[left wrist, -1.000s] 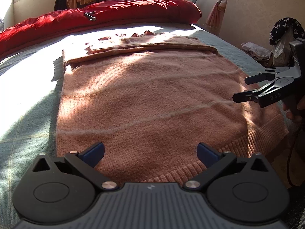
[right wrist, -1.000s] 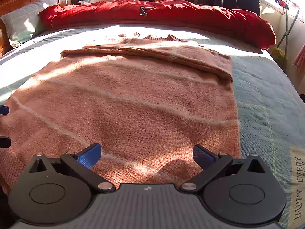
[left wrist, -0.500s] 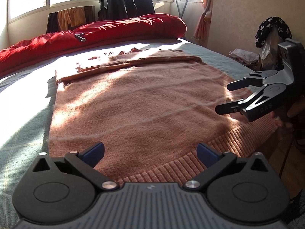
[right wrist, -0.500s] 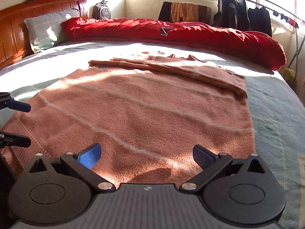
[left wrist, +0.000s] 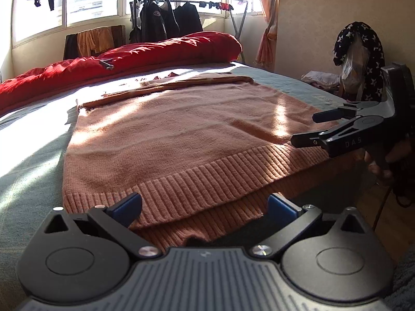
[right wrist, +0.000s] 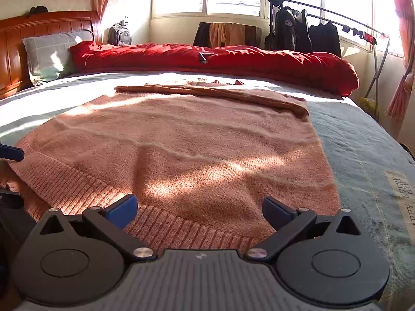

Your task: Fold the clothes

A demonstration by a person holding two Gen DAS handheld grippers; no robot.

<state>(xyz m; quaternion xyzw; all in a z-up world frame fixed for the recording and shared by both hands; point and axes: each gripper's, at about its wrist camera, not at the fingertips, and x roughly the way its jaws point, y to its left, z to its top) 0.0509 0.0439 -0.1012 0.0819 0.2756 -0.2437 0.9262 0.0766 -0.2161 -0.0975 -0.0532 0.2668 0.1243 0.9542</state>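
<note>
A salmon-pink knitted sweater lies flat on the bed, its ribbed hem nearest the tools and hanging a little over the bed's edge, its sleeves folded across the far end. The left tool sits low at the hem with its blue-padded fingers spread wide and nothing between them (the hem lies just ahead of the pads). The right tool is likewise released, poised at the hem's other end; in the left view it shows from the side, to the right of the left tool, over the sweater's corner. Beyond the sweater, a red duvet is bunched along the far side, and a grey pillow leans on the wooden headboard. Dark clothes hang on a drying rack by the window.
</note>
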